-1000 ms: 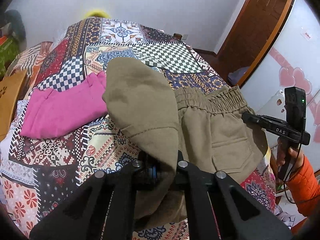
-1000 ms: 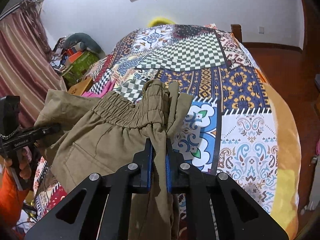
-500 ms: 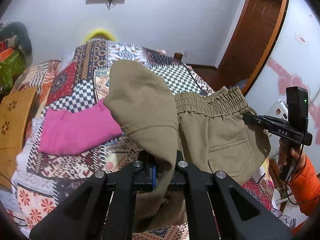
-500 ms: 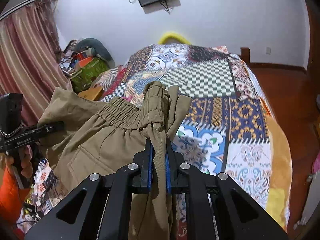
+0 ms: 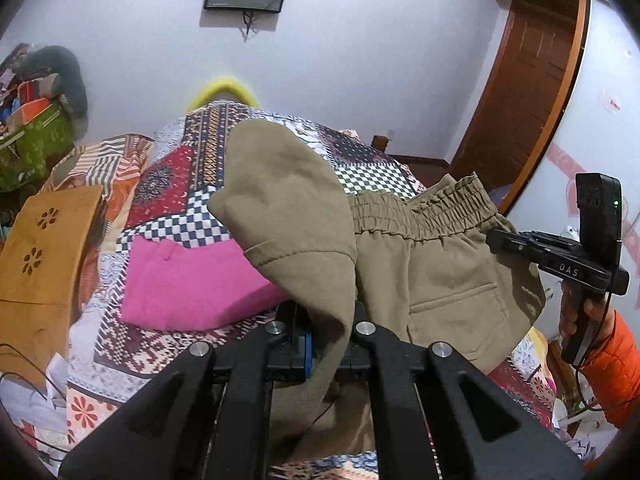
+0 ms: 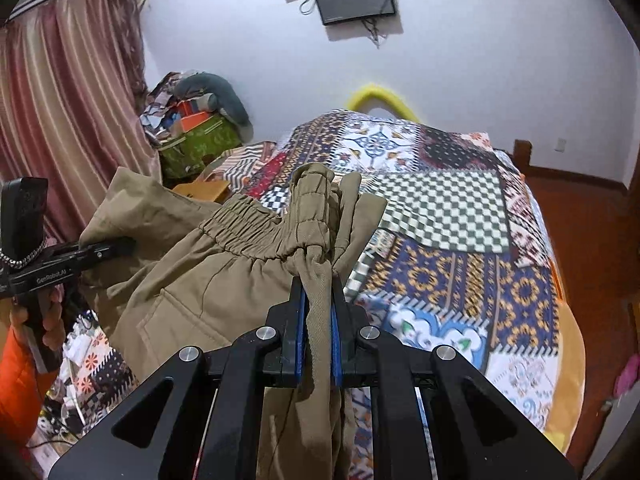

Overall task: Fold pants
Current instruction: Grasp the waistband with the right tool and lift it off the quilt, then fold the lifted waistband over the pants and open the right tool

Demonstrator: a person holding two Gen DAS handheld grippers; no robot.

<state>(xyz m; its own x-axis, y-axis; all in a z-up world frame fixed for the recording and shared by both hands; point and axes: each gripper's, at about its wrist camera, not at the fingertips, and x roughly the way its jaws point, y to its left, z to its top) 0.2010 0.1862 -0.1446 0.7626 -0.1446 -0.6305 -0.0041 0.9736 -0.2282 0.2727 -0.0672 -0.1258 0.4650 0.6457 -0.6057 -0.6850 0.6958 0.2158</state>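
The khaki pants (image 5: 440,272) hang in the air between my two grippers, above the near end of the bed. My left gripper (image 5: 320,332) is shut on a hemmed part of the pants, and a flap of cloth (image 5: 288,200) stands up over its fingers. My right gripper (image 6: 318,300) is shut on the bunched elastic waistband (image 6: 312,208). The right gripper also shows at the right of the left wrist view (image 5: 560,256), and the left gripper at the left of the right wrist view (image 6: 72,260). The lower pants hang out of sight below.
The bed has a patchwork quilt (image 6: 440,208). A folded pink garment (image 5: 192,284) lies on it at the left. A wooden board (image 5: 44,248) and piled bags (image 6: 196,136) stand beside the bed on the left. A wooden door (image 5: 520,92) is at the right.
Both grippers have risen with the pants, so the wall and the screen on it have come into view. Both grips are unchanged.
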